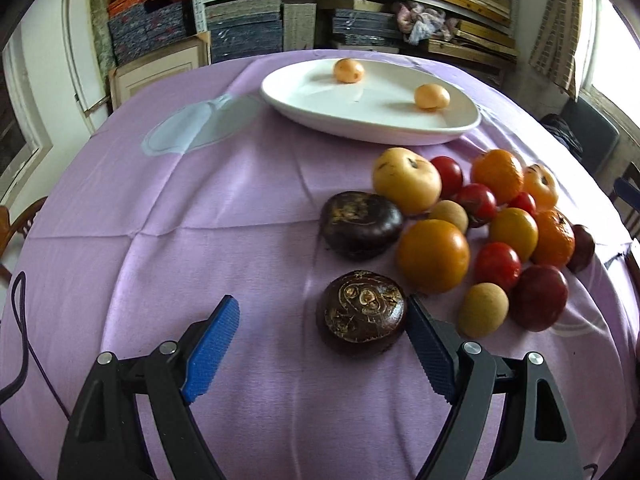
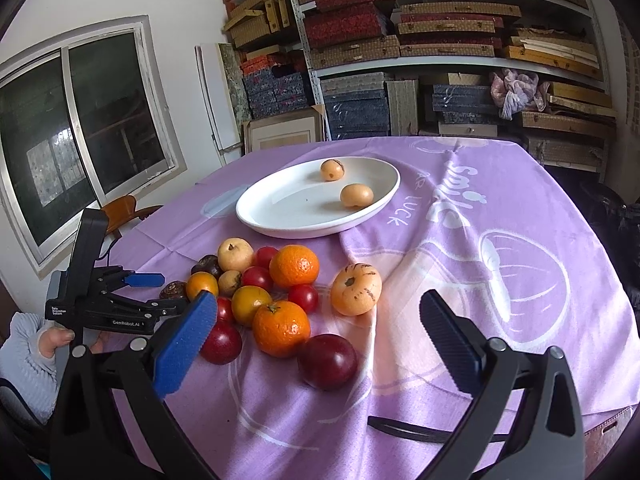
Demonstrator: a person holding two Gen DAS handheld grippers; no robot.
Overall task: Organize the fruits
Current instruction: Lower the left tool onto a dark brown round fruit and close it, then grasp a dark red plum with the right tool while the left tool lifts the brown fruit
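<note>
Left wrist view: we see left gripper (image 1: 322, 334) wide open, dark chestnut (image 1: 361, 313) just inside right finger, contact unclear. Right wrist view: right gripper (image 2: 318, 330) open, empty; chestnut mostly hidden; white plate (image 2: 280, 224) beyond fruit pile (image 2: 272, 292).

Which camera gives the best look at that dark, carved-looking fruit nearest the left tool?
The left wrist view: the dark fruit sits close and whole, just inside the open left tool. The right wrist view shows only a small sliver of it, far off behind the left tool.
</note>
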